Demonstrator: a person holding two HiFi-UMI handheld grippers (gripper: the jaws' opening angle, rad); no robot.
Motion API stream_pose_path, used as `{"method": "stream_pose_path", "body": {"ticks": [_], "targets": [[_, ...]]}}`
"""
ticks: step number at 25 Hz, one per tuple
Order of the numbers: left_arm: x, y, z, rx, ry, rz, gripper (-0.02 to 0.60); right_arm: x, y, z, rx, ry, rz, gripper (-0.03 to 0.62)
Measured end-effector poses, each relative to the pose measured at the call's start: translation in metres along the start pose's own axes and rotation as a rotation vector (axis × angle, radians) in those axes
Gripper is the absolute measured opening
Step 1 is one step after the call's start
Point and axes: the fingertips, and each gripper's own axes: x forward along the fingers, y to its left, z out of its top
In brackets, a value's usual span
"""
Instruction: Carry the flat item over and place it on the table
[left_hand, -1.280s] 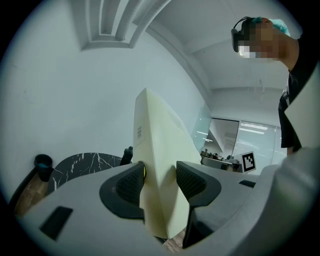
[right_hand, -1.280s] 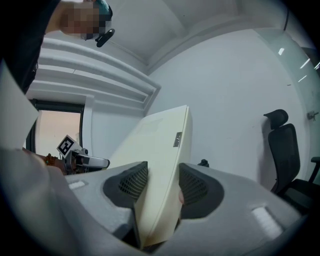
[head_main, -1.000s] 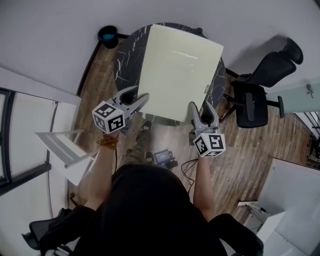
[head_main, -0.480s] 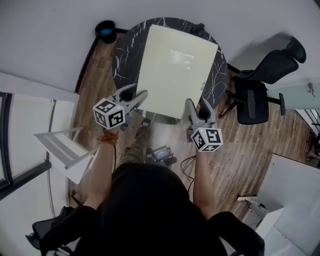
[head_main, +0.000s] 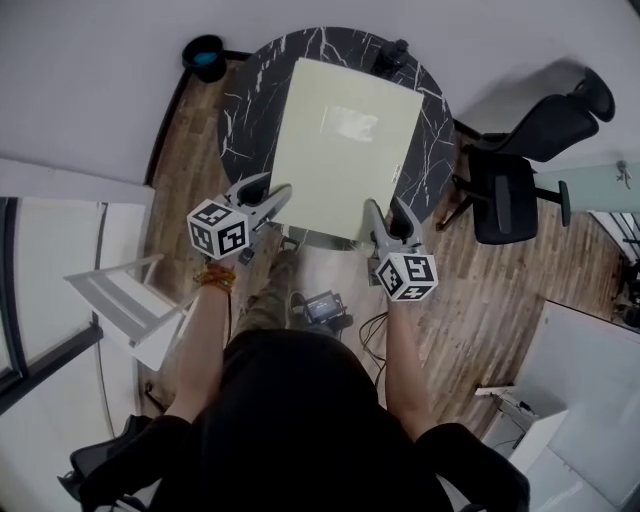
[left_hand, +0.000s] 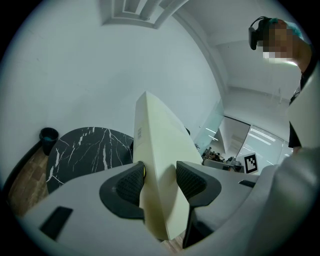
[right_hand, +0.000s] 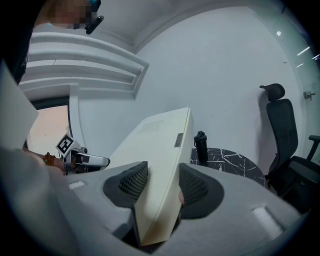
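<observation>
Since a second ago we bring the flat board (head_main: 345, 145) further toward 12 o'clock, over the round table (head_main: 250, 100), left hand-held gripper (head_main: 268, 197) and right hand-held gripper (head_main: 387, 213) both clamped on its near edge, so lowering probably remains.

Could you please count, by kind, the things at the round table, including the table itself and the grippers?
round table: 1
flat board: 1
black bottle: 1
grippers: 2, the left gripper and the right gripper, both shut on the flat board
Total: 5
</observation>
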Motion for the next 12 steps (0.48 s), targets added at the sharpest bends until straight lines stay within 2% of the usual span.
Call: {"method": "stream_pose_path", "body": {"ticks": [12], "targets": [[0.018, 0.031, -0.019, -0.065, 0.053, 0.011, 0.199, 0.027, -0.013, -0.027, 0.038, 0.07, -0.012, 0.195]]}}
